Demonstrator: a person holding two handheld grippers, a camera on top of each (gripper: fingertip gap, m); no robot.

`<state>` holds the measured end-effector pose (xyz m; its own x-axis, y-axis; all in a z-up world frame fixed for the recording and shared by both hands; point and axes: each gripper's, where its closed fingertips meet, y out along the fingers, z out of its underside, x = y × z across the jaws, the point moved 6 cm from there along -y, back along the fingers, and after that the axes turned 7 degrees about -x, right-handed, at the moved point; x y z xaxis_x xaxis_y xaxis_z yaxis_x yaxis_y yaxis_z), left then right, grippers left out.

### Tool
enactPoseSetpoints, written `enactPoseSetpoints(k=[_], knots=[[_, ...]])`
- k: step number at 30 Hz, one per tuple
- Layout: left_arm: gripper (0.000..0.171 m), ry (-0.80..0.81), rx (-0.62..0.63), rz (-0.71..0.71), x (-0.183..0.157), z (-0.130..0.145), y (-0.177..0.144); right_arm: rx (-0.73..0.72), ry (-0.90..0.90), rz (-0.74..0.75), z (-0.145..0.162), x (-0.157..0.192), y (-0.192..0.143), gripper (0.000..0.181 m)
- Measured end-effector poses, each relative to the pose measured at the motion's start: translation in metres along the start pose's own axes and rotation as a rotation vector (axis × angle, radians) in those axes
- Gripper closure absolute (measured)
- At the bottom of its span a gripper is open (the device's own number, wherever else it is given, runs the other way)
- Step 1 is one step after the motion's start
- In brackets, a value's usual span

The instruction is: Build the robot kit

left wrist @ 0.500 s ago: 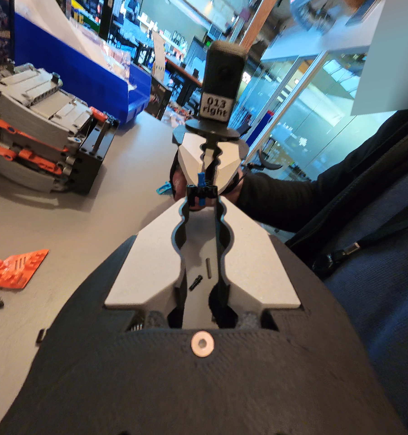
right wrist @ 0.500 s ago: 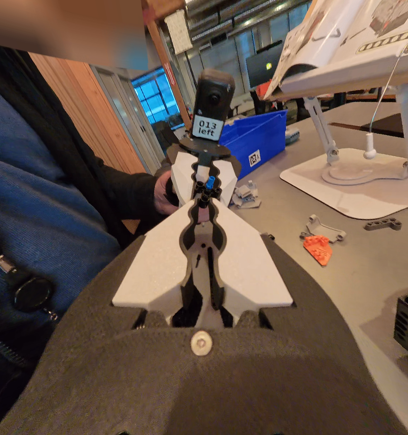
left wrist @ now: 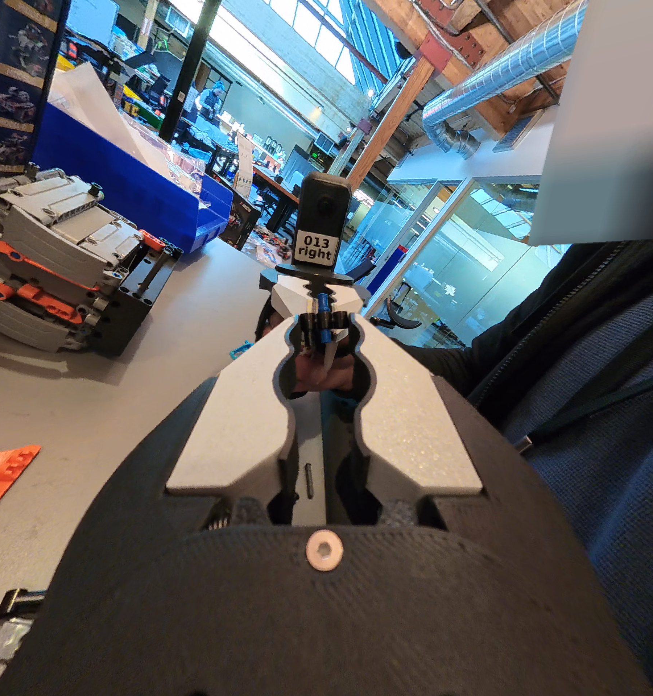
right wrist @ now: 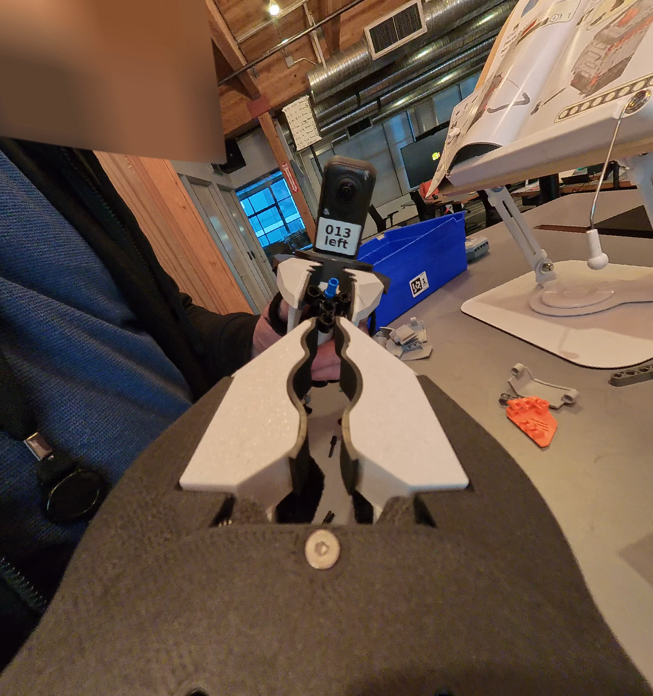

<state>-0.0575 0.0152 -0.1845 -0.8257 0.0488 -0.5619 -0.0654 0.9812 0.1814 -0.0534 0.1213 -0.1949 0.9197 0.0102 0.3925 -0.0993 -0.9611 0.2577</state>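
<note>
My left gripper [left wrist: 324, 320] and right gripper [right wrist: 325, 323] point tip to tip above the grey table [left wrist: 91, 395]. Between them is a small black holed connector [left wrist: 323, 321] with a blue pin [left wrist: 322, 303] through it. The left gripper is shut on the connector's crossbar. The right gripper is shut on the connector's black stem [right wrist: 326, 318], and the blue pin [right wrist: 332, 284] sticks up behind it. The right gripper shows head-on in the left wrist view [left wrist: 317, 295]. The left gripper shows head-on in the right wrist view [right wrist: 328, 292]. A hand holds each gripper.
A grey and orange brick-built model [left wrist: 53, 263] stands at the left by a blue bin [left wrist: 129, 180]. An orange panel [right wrist: 532, 418], grey parts [right wrist: 539, 388] and a dark beam [right wrist: 641, 373] lie on the table. A white stand [right wrist: 581, 312] bears an open booklet [right wrist: 581, 75]. The person's body is close. The tips of both grippers are at nearly the same place.
Both grippers have risen and tilted upward together, so more ceiling and less table shows. The black connector with the blue pin stays gripped between them.
</note>
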Motion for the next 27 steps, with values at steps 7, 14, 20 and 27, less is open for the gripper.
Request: enactPoseSetpoints(k=[7, 14, 20, 27], knots=[[0.150, 0.282, 0.155, -0.172, -0.003, -0.006, 0.000, 0.078, -0.038, 0.118, -0.005, -0.005, -0.008, 0.168], [0.149, 0.687, 0.464, -0.334, -0.007, -0.006, 0.008, 0.145, 0.047, 0.159, -0.020, -0.001, -0.004, 0.167], [0.149, 0.792, 0.518, -0.359, -0.009, -0.001, 0.018, 0.182, 0.085, 0.207, -0.018, -0.004, -0.002, 0.177], [0.149, 0.819, 0.485, -0.354, -0.009, -0.002, 0.020, 0.171, 0.108, 0.226, -0.019, -0.002, -0.005, 0.179]])
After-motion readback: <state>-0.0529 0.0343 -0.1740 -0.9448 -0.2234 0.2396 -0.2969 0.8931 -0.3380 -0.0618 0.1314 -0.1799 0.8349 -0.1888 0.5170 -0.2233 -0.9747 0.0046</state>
